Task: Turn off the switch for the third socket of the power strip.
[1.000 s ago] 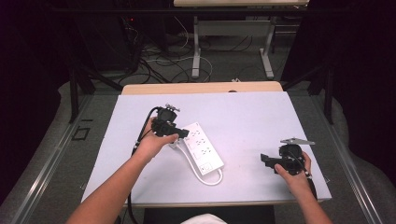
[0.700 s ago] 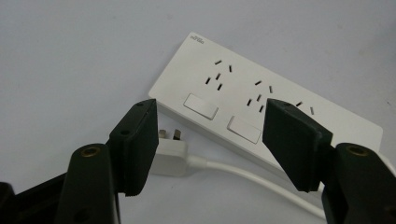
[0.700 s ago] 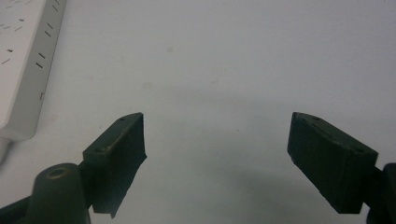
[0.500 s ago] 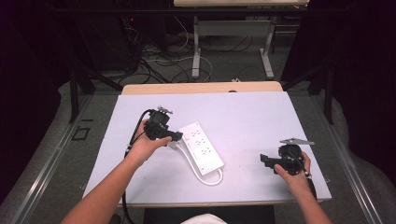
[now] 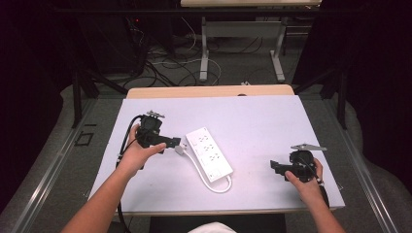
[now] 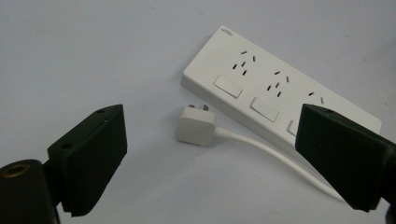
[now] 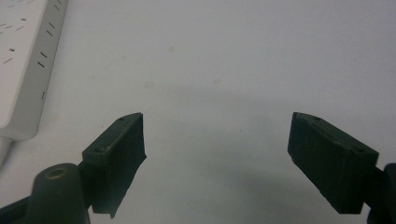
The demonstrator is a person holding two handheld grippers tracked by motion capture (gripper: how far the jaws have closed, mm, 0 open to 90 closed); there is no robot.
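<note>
A white power strip (image 5: 210, 154) lies slantwise near the middle of the white table (image 5: 252, 121). Its white plug (image 5: 180, 149) rests on the tabletop just left of the strip's far end, prongs toward the strip. My left gripper (image 5: 176, 143) sits just left of the plug, pointing at it. In the left gripper view the plug (image 6: 196, 126) and strip (image 6: 280, 93) lie ahead of the left gripper (image 6: 212, 123). Its jaws have just been opening and touch nothing. My right gripper (image 5: 274, 166) rests at the table's right front, and in its own view the right gripper (image 7: 217, 130) stands open over bare tabletop.
The strip's white cable (image 5: 221, 187) loops off its near end toward the front edge. A wooden board (image 5: 209, 91) borders the table's far edge. Beyond it are desk legs (image 5: 204, 53) and floor cables.
My left gripper has drawn back to the left, away from the power strip, and its jaws have widened. The plug now lies free on the table. The right hand has stayed put.
</note>
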